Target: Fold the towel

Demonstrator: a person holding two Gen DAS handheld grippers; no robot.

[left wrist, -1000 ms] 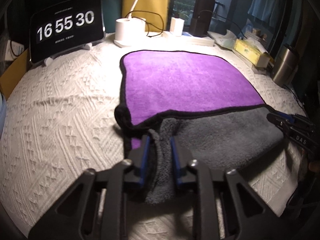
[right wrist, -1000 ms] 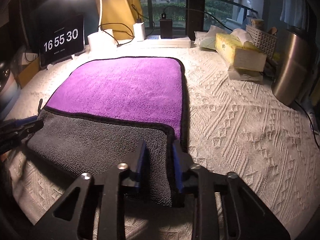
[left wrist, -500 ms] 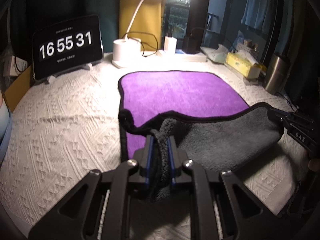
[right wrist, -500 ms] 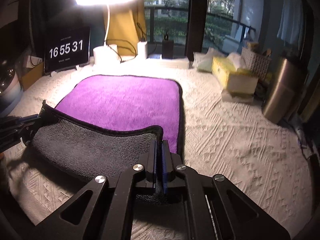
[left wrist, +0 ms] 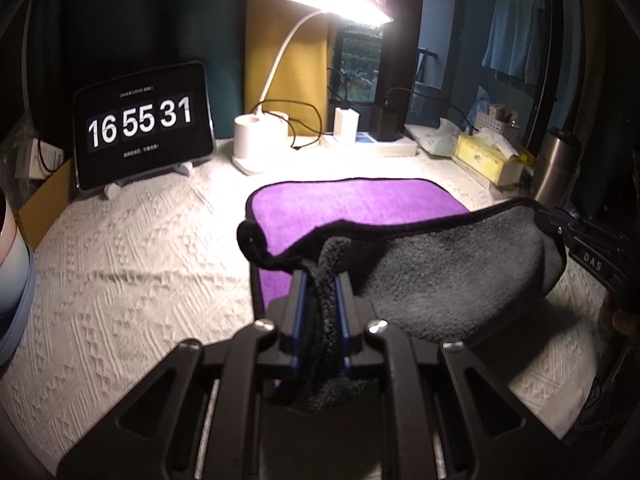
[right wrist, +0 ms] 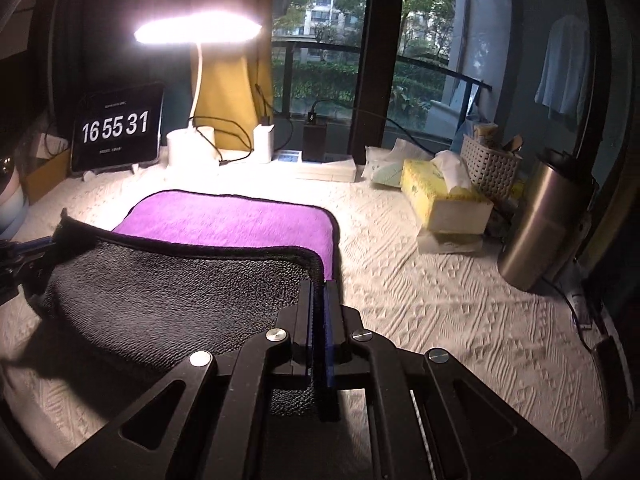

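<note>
The white textured tablecloth (right wrist: 420, 280) fills the lower half of both views, and the towel (left wrist: 360, 200) lies at centre, purple face up, its far half flat. The near edge is lifted off the cloth, grey underside showing, so the first fold looks begun but not laid over; carrying it to the far edge remains. The left gripper (left wrist: 321, 292) is clenched on a bunched near corner, and the right gripper (right wrist: 318, 300) pinches the other near corner thinly, jaws almost closed.
</note>
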